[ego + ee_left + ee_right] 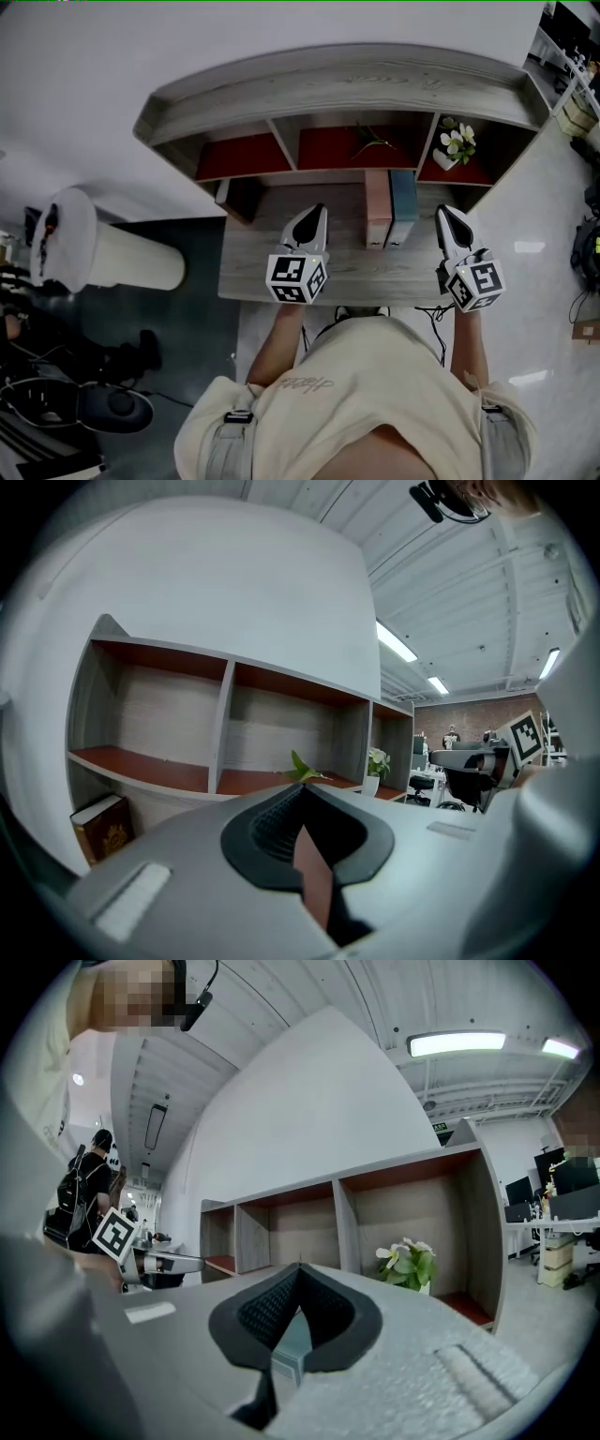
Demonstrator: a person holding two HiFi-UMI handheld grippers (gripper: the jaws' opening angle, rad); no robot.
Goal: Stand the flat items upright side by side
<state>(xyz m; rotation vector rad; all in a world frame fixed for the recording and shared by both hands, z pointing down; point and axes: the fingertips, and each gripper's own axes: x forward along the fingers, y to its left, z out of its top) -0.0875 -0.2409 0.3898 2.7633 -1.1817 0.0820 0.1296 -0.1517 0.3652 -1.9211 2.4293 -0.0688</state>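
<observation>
Both tools are fully closed and hold nothing. The left gripper [315, 214] and right gripper [446, 214] hang over the desk [272, 274], one on either side of the task's things. The pink book [378, 220] is at three o'clock from the left tips and the blue book [404, 217] at nine o'clock from the right. Both stand upright, touching, under the hutch [337, 80]. That pair looks finished. A dark book [242, 197], at ten o'clock from the left gripper, probably goes next. To do that well, open the left jaws before reaching, pinch it near its top edge, carry it vertical and set it flush against the pink cover. The shut right gripper can brace the blue book meanwhile. Count: two grippers, three books, three red-floored compartments, one potted flower [457, 142], one green sprig [372, 141].
</observation>
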